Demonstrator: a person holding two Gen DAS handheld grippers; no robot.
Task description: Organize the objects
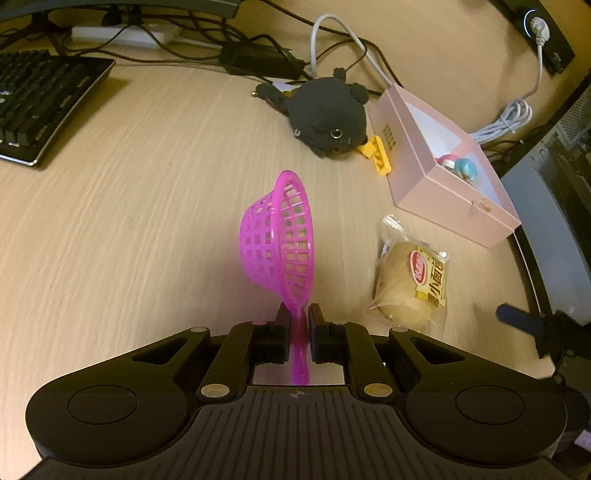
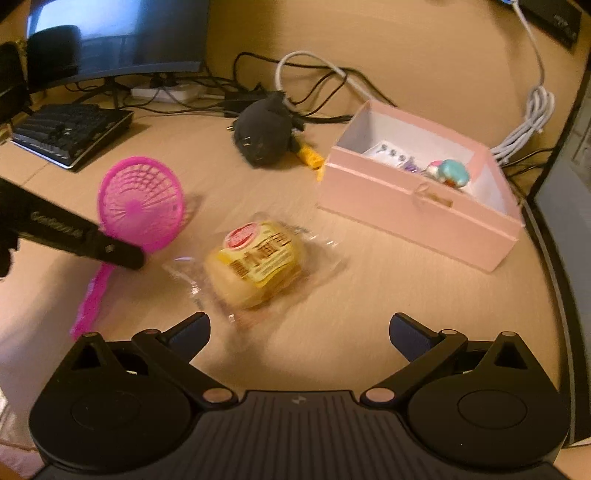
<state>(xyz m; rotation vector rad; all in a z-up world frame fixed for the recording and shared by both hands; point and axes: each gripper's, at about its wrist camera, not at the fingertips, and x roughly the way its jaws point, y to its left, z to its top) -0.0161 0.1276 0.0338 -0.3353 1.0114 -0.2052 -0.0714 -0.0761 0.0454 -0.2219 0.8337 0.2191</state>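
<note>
We see a desk [image 1: 129, 221] that looks like pale wood with fine lines in it, smooth and matt. The pink strainer [image 1: 280, 236] in the middle of the left view is shiny, see-through plastic. The bun [image 2: 258, 262] sits in a clear, crinkly, glossy wrapper. The pink box [image 2: 413, 214] on the right looks like smooth matt card. The dark toy [image 1: 325, 118] looks soft and fuzzy, like knitted cloth.

place: office desk | bench [image 1: 129, 206]: pale wood grain | 10 o'clock: black keyboard [image 1: 40, 103] | 12 o'clock: monitor [image 2: 122, 33] on stand, white power strip [image 1: 125, 37], tangled black cables [image 1: 207, 40] | 2 o'clock: coiled white cable [image 1: 506, 122], wall socket [image 1: 533, 18]
</note>
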